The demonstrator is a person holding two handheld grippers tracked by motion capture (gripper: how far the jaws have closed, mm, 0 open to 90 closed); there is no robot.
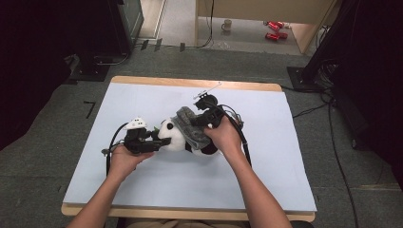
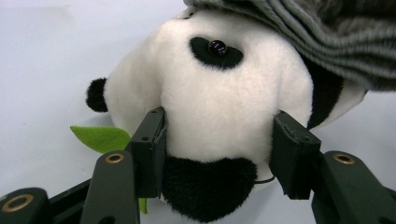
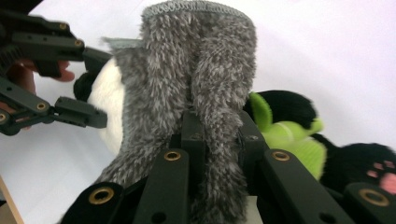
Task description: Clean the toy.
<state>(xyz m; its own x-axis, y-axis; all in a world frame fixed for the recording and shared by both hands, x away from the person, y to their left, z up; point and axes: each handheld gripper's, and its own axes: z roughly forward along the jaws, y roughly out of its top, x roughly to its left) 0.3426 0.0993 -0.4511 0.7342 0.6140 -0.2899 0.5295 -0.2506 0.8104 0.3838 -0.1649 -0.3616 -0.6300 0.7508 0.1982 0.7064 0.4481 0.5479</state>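
High view shows my left gripper [image 1: 159, 142] clamping the white-and-black plush panda's [image 1: 173, 135] head mid-table while my right gripper [image 1: 196, 122] pinches the grey fuzzy knitted scarf [image 1: 190, 127], draped over its neck, I judge, but not yet wrapped.

The panda [image 2: 219, 107] is white with black ears, black eye patches and black limbs, one paw showing pink pads. A bright green leaf [image 2: 100, 137] sits beside it. The scarf [image 3: 196, 88] is fuzzy grey, ribbed in stripes. Both tools are black with brass rivets. The worktop [image 1: 142, 190] is pale blue, wood-edged.
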